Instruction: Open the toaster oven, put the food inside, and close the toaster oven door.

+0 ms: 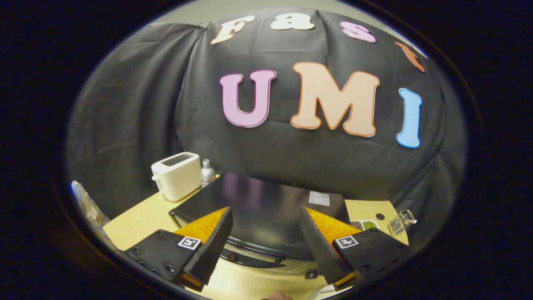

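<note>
Gripper view: I look down along my two fingers at the black top of the toaster oven (266, 208), which stands on a pale wooden table (141, 216).
My gripper (266, 241): the fingers stand wide apart with nothing between them, hanging above the oven's front edge and touching nothing that I can see.
Toaster oven: it sits just ahead of and under my fingers; its flat top is glossy, with a small pale label (319, 198) near the back right corner. Below the front edge I see a dark curved band that may be the door's rim or its handle, but I cannot tell which.
Door: from this angle I cannot say whether it is open or closed; I judge it closed, so opening it is probably the first step.
Food: a small dish (364, 225) with dark and green contents stands right of the oven, beside my right finger; it may be what goes inside, but it is too small to tell.
How it will handle: I judge the oven heavy and stiff enough to stay put when pulled. The door should swing on a hinge, and glossy metal and glass are slippery, so I would grip the handle bar across its middle, not the door's face.
Other things: a white toaster (177, 175) and a small silver bottle (207, 173) behind the oven to the left.
</note>
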Available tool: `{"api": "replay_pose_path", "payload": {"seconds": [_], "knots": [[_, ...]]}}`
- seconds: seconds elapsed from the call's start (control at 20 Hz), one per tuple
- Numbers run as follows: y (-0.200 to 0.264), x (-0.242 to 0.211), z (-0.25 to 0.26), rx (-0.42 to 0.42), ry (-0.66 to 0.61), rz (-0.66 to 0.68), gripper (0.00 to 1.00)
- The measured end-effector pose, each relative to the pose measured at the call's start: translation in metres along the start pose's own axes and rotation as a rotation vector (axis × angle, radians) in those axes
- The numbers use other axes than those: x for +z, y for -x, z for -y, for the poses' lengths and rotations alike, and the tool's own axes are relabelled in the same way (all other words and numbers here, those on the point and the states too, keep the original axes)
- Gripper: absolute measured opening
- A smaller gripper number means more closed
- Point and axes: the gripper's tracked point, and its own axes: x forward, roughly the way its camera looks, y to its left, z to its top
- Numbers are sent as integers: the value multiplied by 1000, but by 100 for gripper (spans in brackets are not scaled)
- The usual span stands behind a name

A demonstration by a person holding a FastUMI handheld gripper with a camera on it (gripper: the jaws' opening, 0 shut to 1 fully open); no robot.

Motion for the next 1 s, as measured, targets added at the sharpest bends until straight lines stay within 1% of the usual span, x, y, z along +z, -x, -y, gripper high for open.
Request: {"api": "replay_pose_path", "payload": {"seconds": [0.1,0.2,0.25,0.4,0.45,0.55,0.7,0.9,1.0], "knots": [[-7,-22,-2,-1,5,-41,100],[-8,-40,-4,3,-17,-78,100],[-10,-37,-2,-3,-44,-51,100],[-5,-46,-4,8,-94,-85,100],[-1,-48,-6,16,-105,-86,100],[7,-50,-8,29,-65,-67,100],[23,-58,-16,48,-60,-66,100],[45,-86,-27,98,-136,-135,99],[57,-99,-32,127,-153,-170,99]]}}
